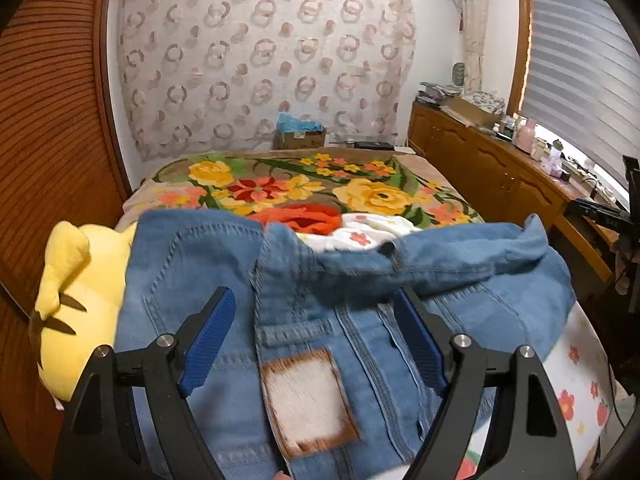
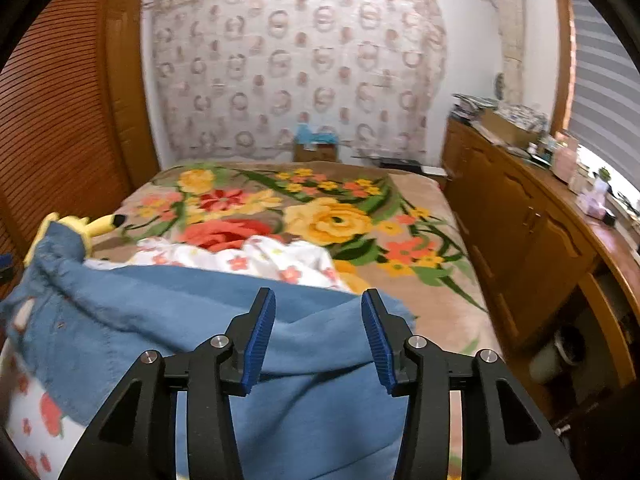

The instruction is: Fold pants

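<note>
- The pants [image 1: 224, 280], blue denim jeans, lie bunched at the near end of the bed [image 1: 436, 184], over a white flowered sheet [image 1: 372, 232], with the flowered blanket [image 1: 280, 184] beyond them.
- Taking the waistband patch [image 1: 308, 400] as the landmark: it lies directly under the left gripper [image 1: 316, 332], whose 2 fingers [image 1: 212, 340] stand wide apart above the denim and hold nothing. The patch sits between them, slightly on the camera side of their tips.
- To the right of the patch the cloth is heaped and turned over, showing its paler inside [image 2: 192, 304]; that is where the right gripper [image 2: 320, 334] hangs, its fingers [image 2: 260, 340] also apart and gripping nothing, with a rumpled fold lying between them.
- The waist appears to run crosswise, from the patch out toward the right gripper, so each gripper is nearest 1 end of it. Where the legs lie is hidden under the heap, so I cannot tell the long axis for sure.
- Left of the patch, a yellow plush toy [image 1: 76, 304] touches the denim's edge; I judge it may crowd any flattening on that side.
- My reading: the fold has not begun, and the next move calls for closing on the waistband at both ends and drawing it flat.
</note>
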### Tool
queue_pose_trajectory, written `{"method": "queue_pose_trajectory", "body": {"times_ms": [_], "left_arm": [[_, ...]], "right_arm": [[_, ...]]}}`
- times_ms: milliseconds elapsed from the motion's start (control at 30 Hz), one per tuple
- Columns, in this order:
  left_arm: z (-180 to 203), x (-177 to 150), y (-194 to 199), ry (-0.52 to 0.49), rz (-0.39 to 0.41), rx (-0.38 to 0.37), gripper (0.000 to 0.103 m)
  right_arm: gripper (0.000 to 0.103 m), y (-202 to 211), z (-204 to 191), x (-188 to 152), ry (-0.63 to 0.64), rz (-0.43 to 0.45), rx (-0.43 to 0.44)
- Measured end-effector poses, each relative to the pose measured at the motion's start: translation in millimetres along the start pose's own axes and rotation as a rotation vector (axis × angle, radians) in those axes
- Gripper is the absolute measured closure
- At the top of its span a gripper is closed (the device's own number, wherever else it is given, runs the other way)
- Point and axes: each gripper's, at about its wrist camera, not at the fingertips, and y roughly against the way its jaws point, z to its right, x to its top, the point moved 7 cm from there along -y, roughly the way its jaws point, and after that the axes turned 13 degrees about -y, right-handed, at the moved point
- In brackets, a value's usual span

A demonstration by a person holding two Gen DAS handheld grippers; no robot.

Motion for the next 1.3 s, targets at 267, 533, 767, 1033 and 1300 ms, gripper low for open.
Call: {"method": "queue_pose_trajectory", "body": {"times_ms": [267,533,767,1033,1300], "left_arm": [[15.8,-26.3,11.4,0.015,-0.017,-0.049,0.021],[21.4,-53.6,16.0,-0.017,-0.008,0.02,0.021],[19.8,-72.2,15.3,-0.016,-0.041,0.006,0.021],[14.4,-80.6,14.0,-0.012,-0.058,0.013,0.021],[14.9,-87.5,14.3,-0.01,-0.065,0.019,0.021]], "right_arm": [[0.054,15.7,-42.8,-38.7,0.097,-0.065,0.14],[0.054,-14.2,-83.5,-57.4,0.203,-0.163,0.23],[0.054,-60.6,-98.6,-46.9,0.31,-0.256,0.223],[0.055,-96.2,-96.5,-39.1,0.421,-0.302,0.142],[0.094,-125.9,-121.6,5.9,0.364,-0.187,0.084]]}}
